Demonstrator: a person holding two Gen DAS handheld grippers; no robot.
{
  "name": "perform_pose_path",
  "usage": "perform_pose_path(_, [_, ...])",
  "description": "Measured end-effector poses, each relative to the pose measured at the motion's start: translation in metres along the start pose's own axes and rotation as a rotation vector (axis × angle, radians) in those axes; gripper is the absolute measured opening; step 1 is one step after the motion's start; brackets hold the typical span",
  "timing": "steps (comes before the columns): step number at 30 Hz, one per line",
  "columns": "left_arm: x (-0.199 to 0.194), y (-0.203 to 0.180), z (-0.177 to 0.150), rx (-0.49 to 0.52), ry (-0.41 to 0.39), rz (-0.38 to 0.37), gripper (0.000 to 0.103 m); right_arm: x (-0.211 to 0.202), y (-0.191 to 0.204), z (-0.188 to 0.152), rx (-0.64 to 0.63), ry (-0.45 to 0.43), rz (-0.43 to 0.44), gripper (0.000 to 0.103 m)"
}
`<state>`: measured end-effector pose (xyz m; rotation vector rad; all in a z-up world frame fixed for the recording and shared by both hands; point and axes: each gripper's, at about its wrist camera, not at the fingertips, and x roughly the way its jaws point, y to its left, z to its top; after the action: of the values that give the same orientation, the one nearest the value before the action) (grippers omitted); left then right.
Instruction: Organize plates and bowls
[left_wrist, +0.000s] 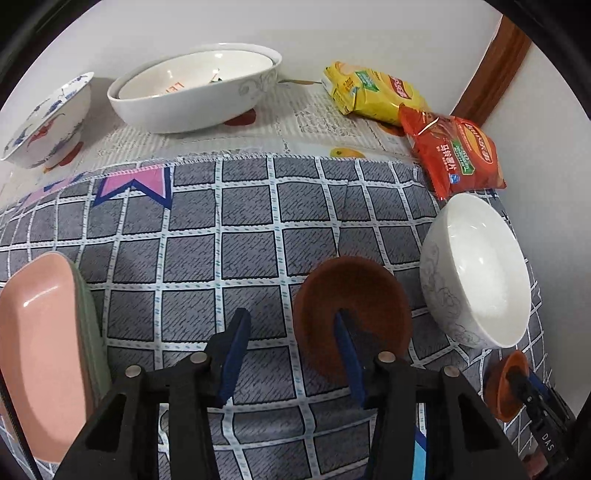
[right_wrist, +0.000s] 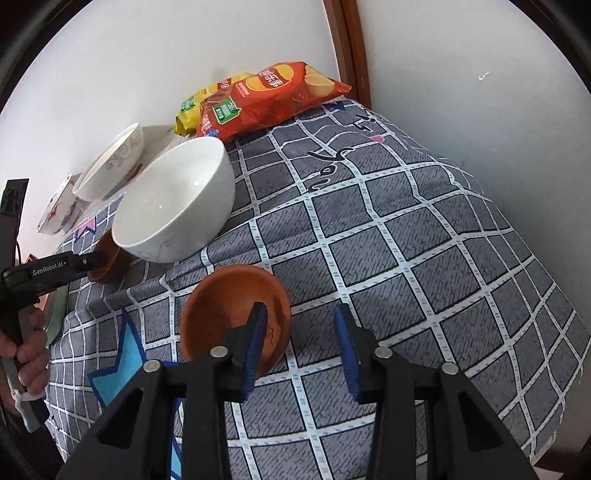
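My left gripper (left_wrist: 291, 332) is open; its right finger sits inside a brown bowl (left_wrist: 354, 291) and its left finger is outside the rim. My right gripper (right_wrist: 301, 328) is open; its left finger sits inside a second brown bowl (right_wrist: 229, 306), which also shows in the left wrist view (left_wrist: 504, 387). A white bowl (left_wrist: 480, 273) stands between the two brown bowls, also seen in the right wrist view (right_wrist: 173, 206). A pink plate (left_wrist: 40, 339) on a green plate lies at the left. A large white bowl (left_wrist: 195, 88) and a blue-patterned bowl (left_wrist: 48, 118) stand at the back.
A yellow snack bag (left_wrist: 369, 92) and a red snack bag (left_wrist: 450, 155) lie at the back right near the wall. A grey checked cloth (left_wrist: 240, 240) covers the table. A brown door frame (right_wrist: 347, 44) stands behind the table's right corner.
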<state>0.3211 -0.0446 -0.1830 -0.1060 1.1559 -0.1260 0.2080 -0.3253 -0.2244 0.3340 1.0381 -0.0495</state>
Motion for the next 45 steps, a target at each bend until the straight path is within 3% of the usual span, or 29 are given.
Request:
perform_pose_path(2, [0.005,0.001,0.001,-0.004,0.008,-0.004,0.035,0.003,0.0,0.0,0.005,0.001,0.006,0.035])
perform_pose_path(7, [0.01,-0.002,0.003,0.009,0.009,0.0,0.033,0.009,0.005,-0.001,-0.012,0.006,-0.001,0.023])
perform_pose_path(11, [0.011,-0.005,0.006,0.02,0.01,-0.018,0.02,0.011,0.007,-0.001,-0.014,0.003,0.011,0.012])
perform_pose_path(15, [0.01,-0.01,0.005,0.04,0.004,-0.011,0.013,0.008,0.011,-0.003,-0.031,-0.013,0.003,0.01])
perform_pose_path(24, [-0.006,-0.009,0.0,0.03,-0.02,-0.015,0.008,-0.002,0.012,-0.004,-0.002,-0.027,0.015,0.009])
perform_pose_path(34, [-0.059,-0.008,-0.011,0.055,-0.085,-0.012,0.008,-0.029,0.021,-0.005,-0.003,-0.069,0.031,0.009])
perform_pose_path(45, [-0.122,0.012,-0.014,0.007,-0.169,-0.026,0.008,-0.073,0.036,0.025,-0.003,-0.126,0.082,0.009])
